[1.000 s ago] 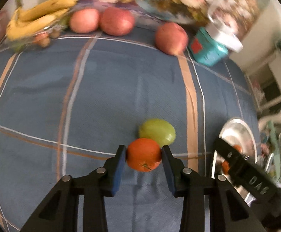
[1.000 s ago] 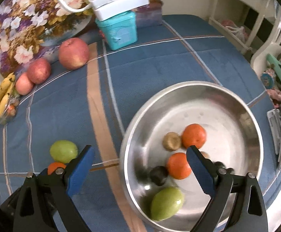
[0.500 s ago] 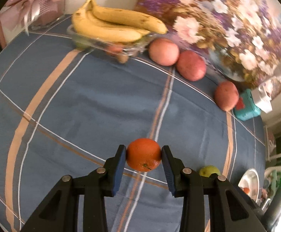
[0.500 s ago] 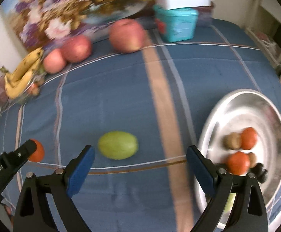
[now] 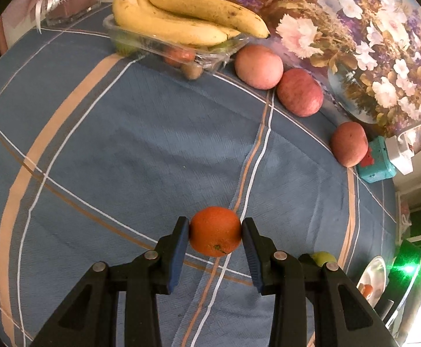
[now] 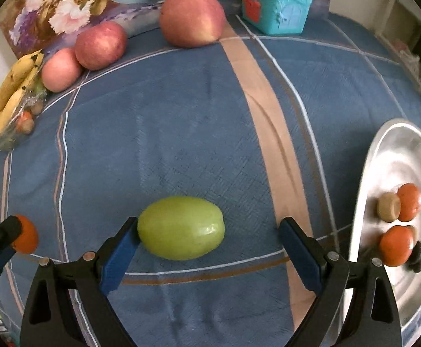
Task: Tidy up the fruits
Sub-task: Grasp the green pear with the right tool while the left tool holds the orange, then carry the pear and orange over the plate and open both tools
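The left gripper (image 5: 214,235) is clamped on an orange (image 5: 215,231), both blue pads pressed to its sides; whether it clears the blue plaid cloth (image 5: 141,150) cannot be told. The right gripper (image 6: 209,238) stands wide open around a green fruit (image 6: 181,228) lying on the cloth: the fruit sits against the left pad, with a clear gap to the right pad. From the right wrist view the held orange (image 6: 26,237) shows at the far left edge, well apart from the green fruit. At the right edge a metal bowl (image 6: 389,156) holds two more oranges, a brown fruit and something small and dark. Along the far side of the cloth lie three red apples (image 5: 300,92), a bunch of bananas (image 5: 187,17) on a clear plastic tray (image 5: 141,40), and a teal box (image 6: 277,7), all before a flowered panel (image 5: 369,29)
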Tool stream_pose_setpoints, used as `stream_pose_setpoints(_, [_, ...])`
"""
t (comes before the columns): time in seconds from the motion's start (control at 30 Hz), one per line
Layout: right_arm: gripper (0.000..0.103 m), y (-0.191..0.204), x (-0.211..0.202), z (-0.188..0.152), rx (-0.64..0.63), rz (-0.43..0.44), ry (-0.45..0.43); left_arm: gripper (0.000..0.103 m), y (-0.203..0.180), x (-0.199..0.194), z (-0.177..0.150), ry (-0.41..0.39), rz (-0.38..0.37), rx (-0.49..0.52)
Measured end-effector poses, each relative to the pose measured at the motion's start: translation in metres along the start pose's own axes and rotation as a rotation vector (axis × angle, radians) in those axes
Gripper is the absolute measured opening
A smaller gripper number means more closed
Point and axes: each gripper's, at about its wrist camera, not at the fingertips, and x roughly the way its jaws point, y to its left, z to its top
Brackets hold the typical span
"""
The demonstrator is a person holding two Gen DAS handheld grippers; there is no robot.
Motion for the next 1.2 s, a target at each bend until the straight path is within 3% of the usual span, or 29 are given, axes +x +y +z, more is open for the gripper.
stream_pose_setpoints(0.27, [0.095,0.016,-0.005,-0.003,-0.106,-0.063,-0.057,0.04,-0.007,-0.001,-0.001,-0.001,-0.003,0.028])
stream_pose_setpoints(0.33, [0.075,0.017,-0.01,-0.004,-0.111,-0.037,-0.071,0.04,-0.01,-0.001,-0.002,0.002,-0.003,0.036])
stream_pose_setpoints(0.37, [0.057,0.017,-0.012,-0.004,-0.108,-0.029,-0.074,0.04,-0.01,-0.001,-0.002,0.003,-0.004,0.038])
stream_pose_setpoints(0.4, [0.054,0.016,-0.012,-0.005,-0.105,-0.011,-0.071,0.04,-0.011,-0.001,-0.002,0.003,-0.003,0.039])
stream_pose_setpoints(0.77, [0.053,0.008,-0.05,-0.002,-0.101,0.079,-0.119,0.04,-0.05,-0.009,-0.016,-0.007,-0.024,0.122])
stream_pose_setpoints(0.97, [0.054,-0.033,-0.074,0.001,-0.036,0.072,-0.15,0.04,-0.097,-0.012,-0.042,0.006,-0.065,0.222])
stream_pose_setpoints(1.07, [0.054,-0.067,-0.085,-0.001,0.016,0.028,-0.165,0.04,-0.141,-0.011,-0.072,0.001,-0.06,0.382])
stream_pose_setpoints(1.2, [0.054,-0.125,-0.086,-0.001,0.117,-0.055,-0.182,0.04,-0.184,-0.005,-0.113,0.043,-0.128,0.526])
